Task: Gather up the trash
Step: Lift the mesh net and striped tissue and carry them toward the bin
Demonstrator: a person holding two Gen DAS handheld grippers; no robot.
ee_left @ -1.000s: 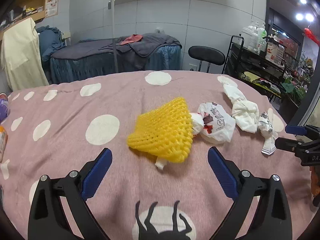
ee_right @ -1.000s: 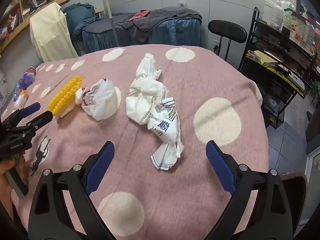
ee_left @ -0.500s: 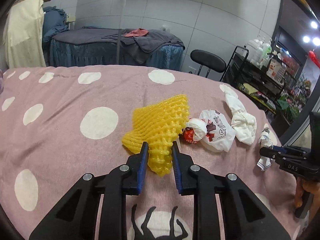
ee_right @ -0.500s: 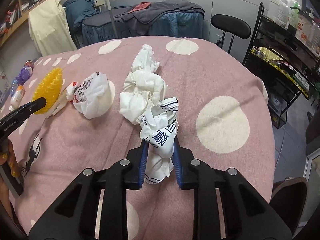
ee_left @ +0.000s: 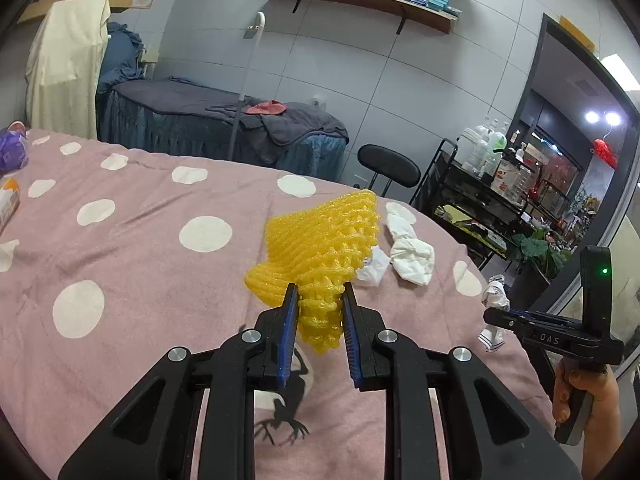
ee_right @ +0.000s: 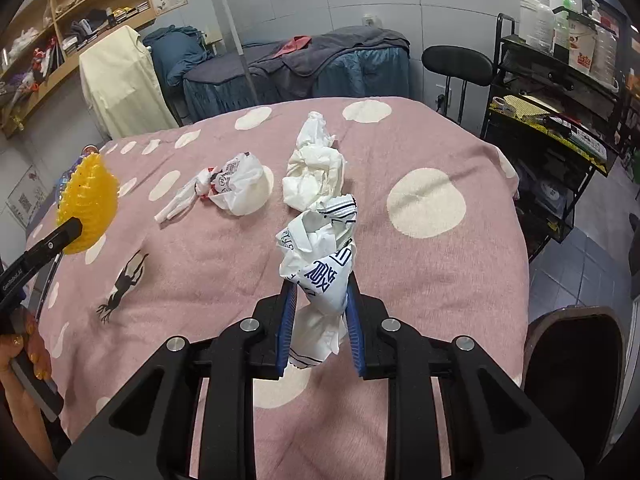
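Both hands have lifted their trash off the pink bed (ee_right: 440, 288). The left gripper (ee_left: 318, 312) pinches the yellow foam net (ee_left: 320, 248); the right gripper (ee_right: 320, 304) pinches the printed wrapper (ee_right: 320, 256). The bin may be the dark thing (ee_right: 572, 360) nearest the right hand.

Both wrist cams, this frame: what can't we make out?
- Left wrist view: lower end of the yellow foam fruit net, squeezed between the left gripper pads.
- Right wrist view: pinched middle of the crumpled white printed wrapper, covered by the right gripper pads.
- Either view: no trash bin in frame.
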